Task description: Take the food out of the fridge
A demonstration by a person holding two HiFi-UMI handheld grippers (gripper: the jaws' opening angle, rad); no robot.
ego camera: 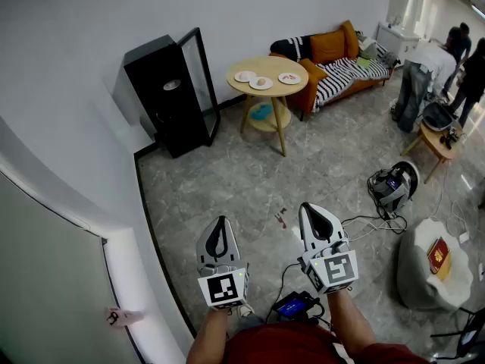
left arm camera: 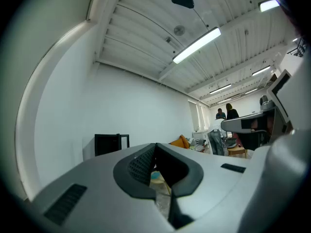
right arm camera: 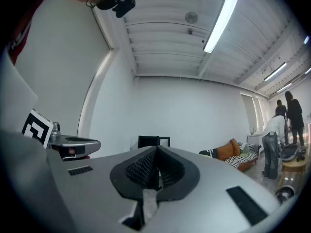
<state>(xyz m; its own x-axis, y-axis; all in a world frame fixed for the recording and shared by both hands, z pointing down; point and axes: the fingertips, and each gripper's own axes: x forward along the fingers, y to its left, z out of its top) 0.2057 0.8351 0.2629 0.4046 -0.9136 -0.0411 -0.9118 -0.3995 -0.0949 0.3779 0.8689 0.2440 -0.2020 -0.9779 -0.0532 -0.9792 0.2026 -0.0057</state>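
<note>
Head view: my left gripper point(ego camera: 220, 223) and right gripper point(ego camera: 311, 210) are at 6 o'clock, side by side, both pointing out over the grey floor point(ego camera: 227, 180), well apart from everything. The black fridge point(ego camera: 168, 97) stands at approx 11 o'clock against the white wall, its glass door point(ego camera: 203, 82) swung open; interior too dark to read. At 12 o'clock, just right of it, is a round desk point(ego camera: 267, 92) w/ three plates point(ego camera: 261, 83); the bits on them are too small to tell. An orange sofa point(ego camera: 341, 59) is at 1 o'clock, and people point(ego camera: 424, 70) are at 2 o'clock. Left gripper view: my jaws are pressed together at the tips, nothing between them, w/ the fridge point(left arm camera: 111, 143) far off at 10 o'clock. Right gripper view: jaws also closed tip to tip, empty; fridge point(right arm camera: 153, 141) is dead ahead, just above the tips, and the sofa point(right arm camera: 233, 154) is at 3 o'clock.
</note>
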